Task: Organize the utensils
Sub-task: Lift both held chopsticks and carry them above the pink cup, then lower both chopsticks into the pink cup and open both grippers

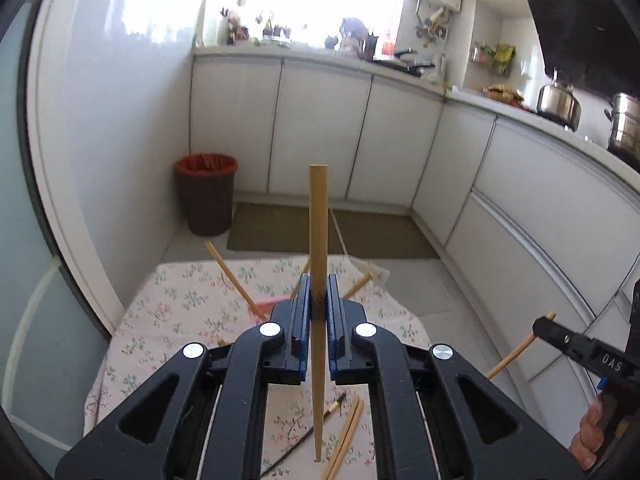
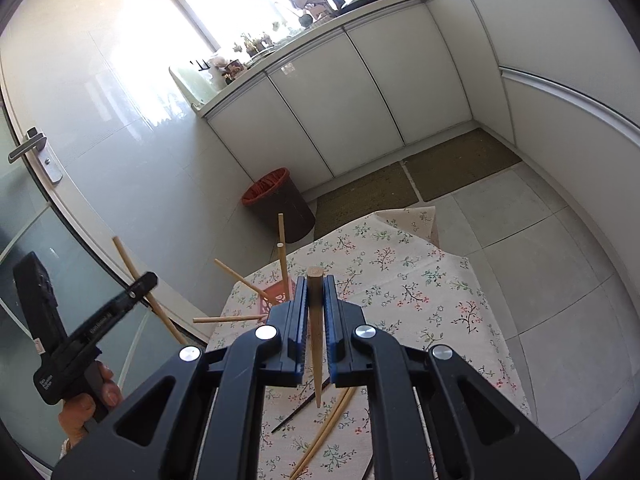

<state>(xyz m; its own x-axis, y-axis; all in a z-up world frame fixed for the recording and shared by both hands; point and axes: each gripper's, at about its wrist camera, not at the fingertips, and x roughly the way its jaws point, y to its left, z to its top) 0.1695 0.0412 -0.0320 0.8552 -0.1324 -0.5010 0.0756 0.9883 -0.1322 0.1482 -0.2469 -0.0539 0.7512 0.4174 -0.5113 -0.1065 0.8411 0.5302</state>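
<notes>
Black two-finger left gripper point(image 1: 319, 300), with blue-padded fingers point(image 1: 303, 320), is seen clamped tight on a pale tapered bamboo chopstick point(image 1: 318, 240), held upright with its thin tip down above the floral-cloth counter point(image 1: 180, 300). Likewise the right gripper point(image 2: 316, 300) is closed on a second wooden chopstick point(image 2: 316, 344), pointed downward, each tool being gripped by a hand point(image 1: 588, 436). Loose chopsticks point(image 2: 320, 436) are left lying on the cloth, others standing in a red holder point(image 2: 276, 294).

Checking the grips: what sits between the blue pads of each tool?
A bamboo chopstick in each. The left tool pinches one chopstick, shown in the left wrist view; the right tool pinches another.
</notes>
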